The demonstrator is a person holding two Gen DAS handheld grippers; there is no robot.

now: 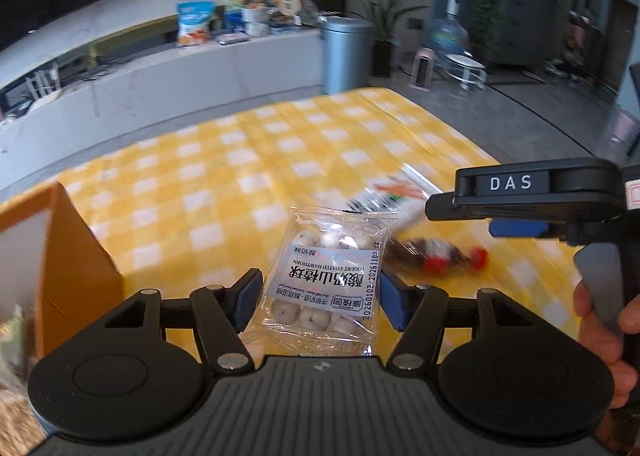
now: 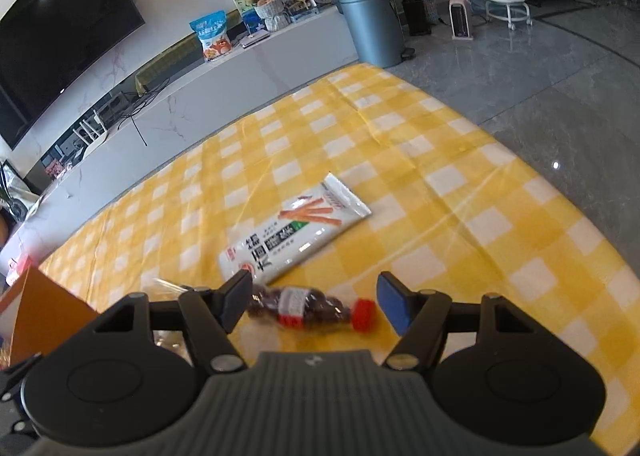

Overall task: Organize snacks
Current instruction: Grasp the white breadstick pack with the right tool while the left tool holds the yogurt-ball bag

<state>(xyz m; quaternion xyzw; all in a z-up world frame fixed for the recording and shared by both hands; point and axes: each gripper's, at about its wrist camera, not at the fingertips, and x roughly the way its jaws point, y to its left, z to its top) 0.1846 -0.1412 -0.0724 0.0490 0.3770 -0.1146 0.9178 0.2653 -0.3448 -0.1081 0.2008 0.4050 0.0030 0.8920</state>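
Left gripper [image 1: 320, 298] carries a snack pack toward the box while the right gripper [image 2: 314, 302] lines up on the next one.

In the left wrist view the clear pack of yogurt-coated hawthorn balls [image 1: 326, 276] sits pinched between the blue pads [image 1: 390, 302], apparently lifted off the yellow checked surface [image 1: 224, 192], with the orange cardboard box [image 1: 76, 256] just to its left; the next move, I judge, is to swing over the box's open top and spread the jaws. In the right wrist view the jaws stand spread and hold nothing, hovering over the small bottle-shaped packet with a red cap [image 2: 312, 308], which lies on the cloth beside the long white packet of stick snacks [image 2: 294, 232]. Taking it calls for lowering until the pads flank its dark body, then closing.
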